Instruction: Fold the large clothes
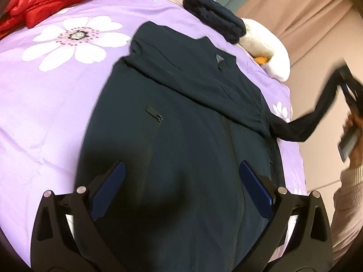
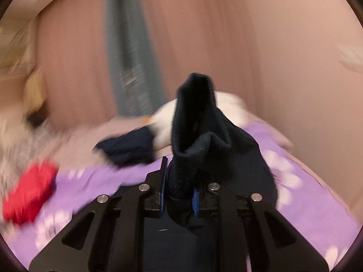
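A large dark navy jacket (image 1: pixel 172 122) lies spread on the purple flowered bedspread (image 1: pixel 50 95), one sleeve folded across its chest. My left gripper (image 1: pixel 181 170) is open and empty, hovering just above the jacket's lower body. My right gripper (image 2: pixel 179 181) is shut on the jacket's ribbed sleeve cuff (image 2: pixel 192 122) and holds it lifted off the bed. In the left wrist view that sleeve (image 1: pixel 317 115) stretches out past the bed's right edge up to the right gripper (image 1: pixel 349 95).
A red puffy jacket (image 1: pixel 45 0) lies at the bed's far left. A folded dark garment (image 1: pixel 215 20) and a white plush toy (image 1: pixel 265 43) sit at the far edge. Pink curtains (image 1: pixel 295 11) hang behind the bed. The right wrist view is motion-blurred.
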